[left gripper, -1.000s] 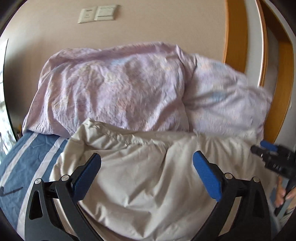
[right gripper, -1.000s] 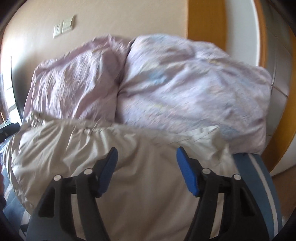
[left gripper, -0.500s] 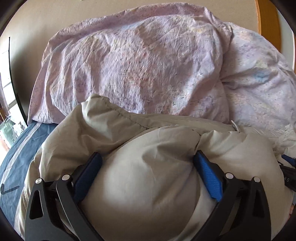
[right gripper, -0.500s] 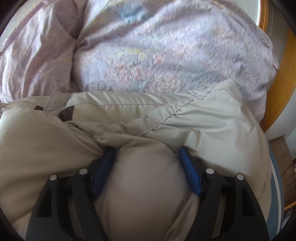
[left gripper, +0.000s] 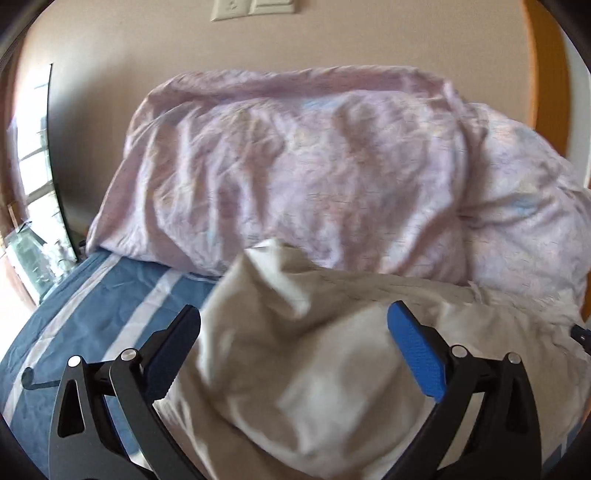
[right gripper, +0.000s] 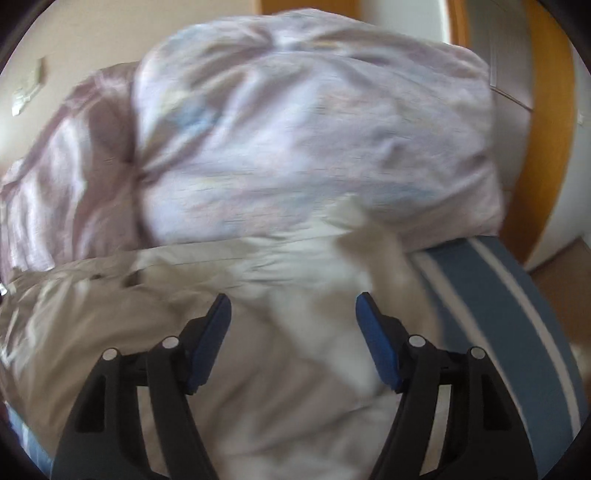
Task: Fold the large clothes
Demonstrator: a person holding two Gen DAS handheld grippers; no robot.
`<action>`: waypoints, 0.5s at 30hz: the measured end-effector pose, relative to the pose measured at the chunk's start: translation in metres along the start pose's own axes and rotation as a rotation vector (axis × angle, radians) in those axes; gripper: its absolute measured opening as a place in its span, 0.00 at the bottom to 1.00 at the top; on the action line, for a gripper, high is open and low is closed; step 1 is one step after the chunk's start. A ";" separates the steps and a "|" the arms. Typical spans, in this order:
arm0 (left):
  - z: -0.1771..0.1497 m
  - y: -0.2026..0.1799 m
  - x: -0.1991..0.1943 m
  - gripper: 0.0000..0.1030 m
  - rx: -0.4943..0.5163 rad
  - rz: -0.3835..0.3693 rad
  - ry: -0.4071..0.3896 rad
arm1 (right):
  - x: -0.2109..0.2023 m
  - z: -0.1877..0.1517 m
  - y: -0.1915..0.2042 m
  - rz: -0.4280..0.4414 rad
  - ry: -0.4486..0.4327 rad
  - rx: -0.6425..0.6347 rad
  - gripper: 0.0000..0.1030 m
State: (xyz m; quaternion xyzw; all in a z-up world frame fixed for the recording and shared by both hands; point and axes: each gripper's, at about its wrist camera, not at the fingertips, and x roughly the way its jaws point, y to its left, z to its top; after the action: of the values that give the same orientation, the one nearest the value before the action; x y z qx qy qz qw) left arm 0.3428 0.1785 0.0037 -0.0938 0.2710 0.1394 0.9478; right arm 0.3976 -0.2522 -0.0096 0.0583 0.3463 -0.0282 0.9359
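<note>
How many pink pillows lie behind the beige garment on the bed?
2: one pillow on the left by the wall, another pillow beside it on the right. Others may be hidden behind them.

A beige garment is seen bunched and wrinkled on the blue striped bedsheet, against a lilac duvet.

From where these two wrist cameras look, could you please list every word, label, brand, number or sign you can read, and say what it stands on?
None can be read.
Wall switch plates: no readable marking; blurred in the right wrist view.
Beige garment: no label or print visible; motion blurred.
Lilac duvet: only a faint pattern, no lettering.
Blue striped bedsheet: plain stripes, no text.
Gripper fingers: no marking visible.
</note>
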 end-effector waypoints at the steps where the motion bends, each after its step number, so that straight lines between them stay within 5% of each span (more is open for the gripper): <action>1: -0.001 0.006 0.008 0.99 -0.013 0.022 0.019 | 0.010 0.002 -0.003 -0.008 0.018 0.002 0.67; 5: -0.011 0.022 0.037 0.99 -0.060 0.104 0.086 | 0.047 -0.009 -0.017 -0.023 0.135 0.030 0.68; 10: -0.022 0.040 0.062 0.99 -0.135 0.139 0.159 | 0.060 -0.018 -0.018 -0.049 0.152 0.004 0.74; 15: -0.031 0.029 0.069 0.99 -0.084 0.228 0.160 | 0.067 -0.028 -0.006 -0.120 0.142 -0.059 0.76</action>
State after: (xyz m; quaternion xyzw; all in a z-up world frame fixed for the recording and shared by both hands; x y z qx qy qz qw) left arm 0.3747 0.2127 -0.0620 -0.1128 0.3484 0.2495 0.8964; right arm 0.4299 -0.2558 -0.0750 0.0119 0.4151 -0.0698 0.9070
